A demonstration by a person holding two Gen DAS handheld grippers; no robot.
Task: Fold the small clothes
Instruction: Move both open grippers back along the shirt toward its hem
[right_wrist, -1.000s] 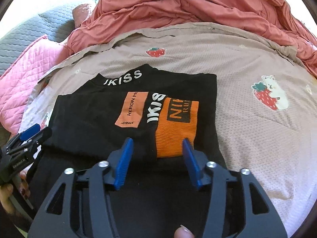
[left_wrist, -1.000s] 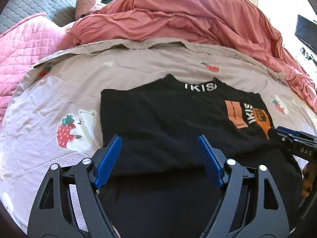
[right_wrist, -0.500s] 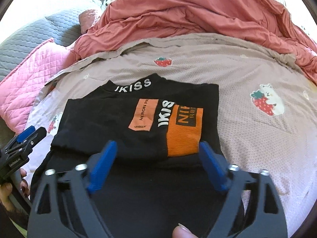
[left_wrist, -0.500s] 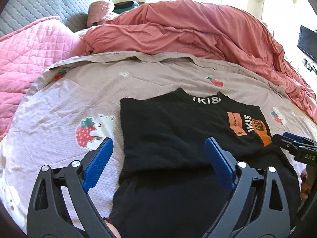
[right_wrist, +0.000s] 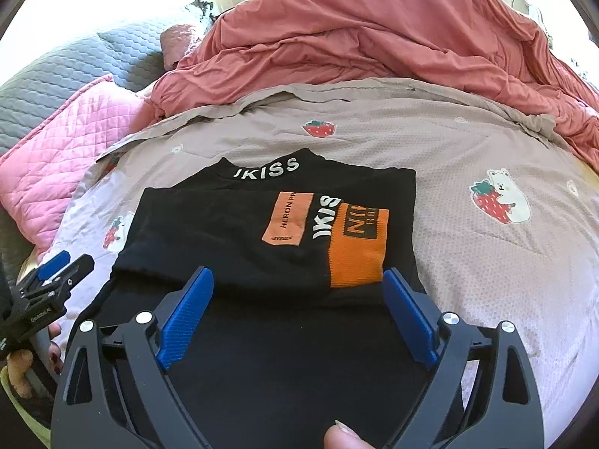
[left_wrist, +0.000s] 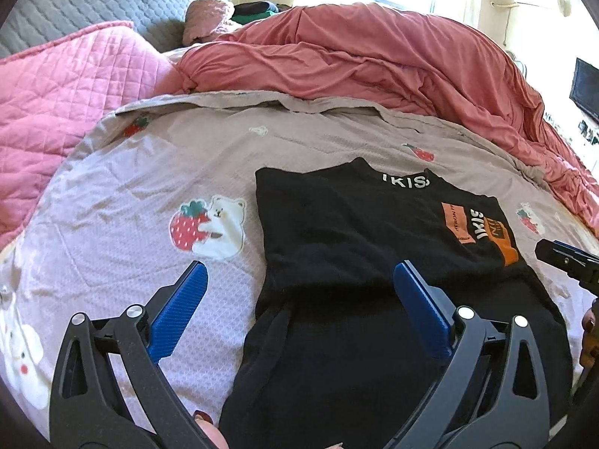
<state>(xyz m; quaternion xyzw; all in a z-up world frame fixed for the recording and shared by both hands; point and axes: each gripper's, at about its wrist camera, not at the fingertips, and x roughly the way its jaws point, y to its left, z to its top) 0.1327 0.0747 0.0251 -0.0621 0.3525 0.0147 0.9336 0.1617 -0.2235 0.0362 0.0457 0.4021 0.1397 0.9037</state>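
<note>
A black top (left_wrist: 337,232) with orange patches and white lettering lies folded on the mauve bedspread (left_wrist: 112,187), its upper layer laid over the lower part. My left gripper (left_wrist: 299,273) hovers at the top's near left edge; its jaws are opening, and cloth lies below the gap without the blue pads (left_wrist: 179,307) touching it. In the right wrist view the top (right_wrist: 224,232) fills the middle. My right gripper (right_wrist: 298,275) hangs over its near part by the orange patch, jaws also opening, gripping nothing. Each gripper shows in the other's view: left gripper (right_wrist: 56,273), right gripper (left_wrist: 561,258).
A bunched red duvet (left_wrist: 374,60) lies across the far side of the bed. A pink quilted pillow (left_wrist: 56,93) and a grey padded headboard (left_wrist: 75,0) are at the left. The bedspread shows strawberry-bear prints (right_wrist: 498,198). A dark screen (left_wrist: 587,86) stands far right.
Both grippers' jaws have spread wide and let go of the cloth. Both have drawn back from the top, the left one also shifting left. The folded layer stays in place.
</note>
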